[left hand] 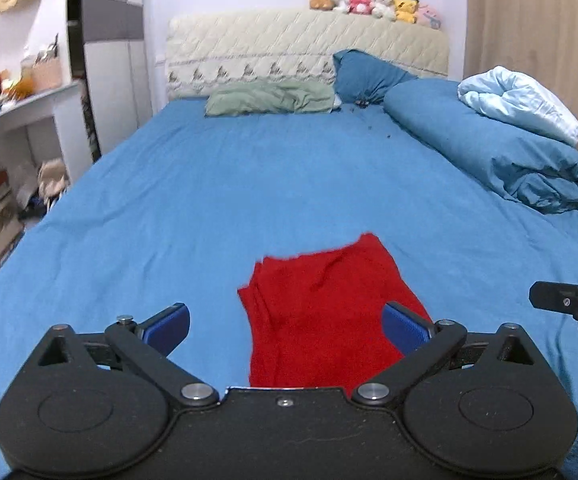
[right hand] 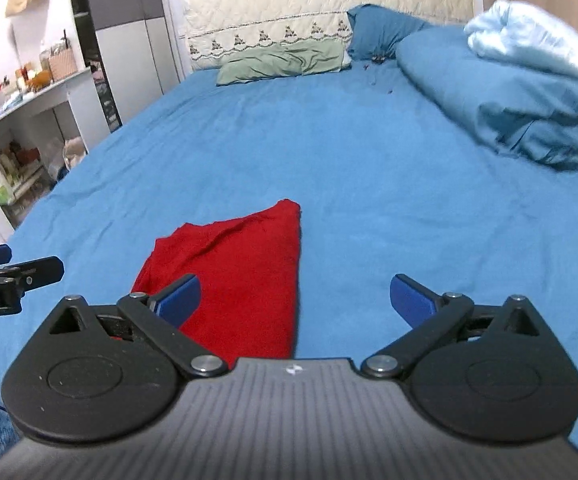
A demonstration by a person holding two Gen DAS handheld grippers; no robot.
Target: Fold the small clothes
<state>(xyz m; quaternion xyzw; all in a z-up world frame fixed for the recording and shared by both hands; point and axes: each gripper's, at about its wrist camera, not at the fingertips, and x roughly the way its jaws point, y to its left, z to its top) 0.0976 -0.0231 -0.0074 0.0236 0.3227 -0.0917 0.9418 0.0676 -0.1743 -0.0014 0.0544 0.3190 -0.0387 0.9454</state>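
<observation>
Red garment (left hand: 321,312) flat on the blue bedsheet (left hand: 249,184), folded into a stack, layered edges showing down its left side. Long axis running away from the grippers toward the headboard (left hand: 305,48), far end narrowing to a corner. Left gripper (left hand: 285,326) spread wide, nothing between its blue pads (left hand: 169,326), hanging above the near part of the cloth, not touching. Right gripper (right hand: 295,300) equally wide and empty, sitting off to the cloth's right: only its left pad over red, the right pad over bare sheet. So the left gripper the nearer and better centred for any next pinch, probably at a near corner or along that stacked left edge. Near hem cut off under both gripper bodies in both views, so its exact line unknown. Number of layers hard to count; kind of garment not tellable. Slight blur on the right-hand view. Pillows (left hand: 273,98) and rolled duvet (left hand: 489,148) well apart, up by the headboard.
</observation>
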